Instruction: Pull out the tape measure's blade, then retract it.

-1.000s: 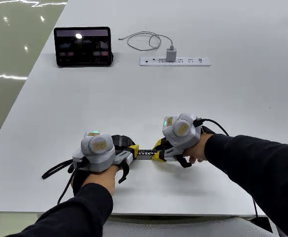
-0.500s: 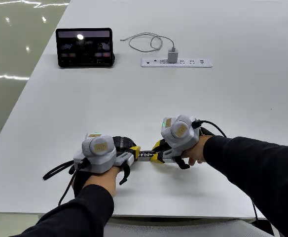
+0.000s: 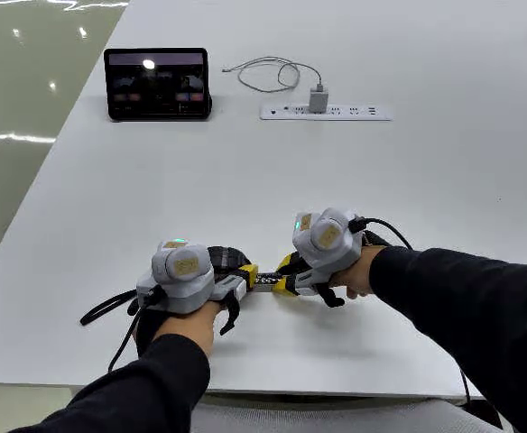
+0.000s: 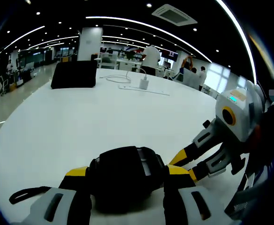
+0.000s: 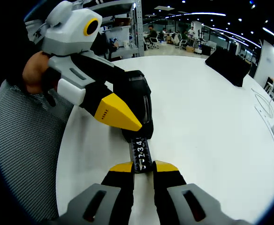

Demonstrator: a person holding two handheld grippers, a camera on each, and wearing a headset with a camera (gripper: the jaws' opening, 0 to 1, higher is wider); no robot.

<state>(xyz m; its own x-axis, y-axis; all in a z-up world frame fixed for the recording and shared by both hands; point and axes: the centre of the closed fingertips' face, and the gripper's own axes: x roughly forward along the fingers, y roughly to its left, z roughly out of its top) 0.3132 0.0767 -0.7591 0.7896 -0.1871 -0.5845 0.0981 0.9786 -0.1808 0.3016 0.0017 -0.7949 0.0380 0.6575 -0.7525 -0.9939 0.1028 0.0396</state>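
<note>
A black tape measure (image 4: 126, 176) lies on the white table, clamped between the yellow-tipped jaws of my left gripper (image 4: 127, 172). In the head view the tape measure (image 3: 226, 262) sits at the near edge, beside the left gripper (image 3: 244, 278). A short length of numbered blade (image 5: 140, 154) sticks out of the case. My right gripper (image 5: 140, 167) is shut on the blade's end, close to the case (image 5: 138, 104). In the head view the right gripper (image 3: 281, 285) faces the left one with the blade (image 3: 263, 281) between them.
A dark tablet (image 3: 157, 83) stands at the far left of the table (image 3: 354, 180). A white power strip (image 3: 326, 111) with a charger and coiled cable (image 3: 272, 74) lies at the far middle. A black strap (image 3: 106, 308) trails left of the left gripper.
The right gripper has come a little closer to the left one, and the exposed blade is slightly shorter. Both grips are unchanged.
</note>
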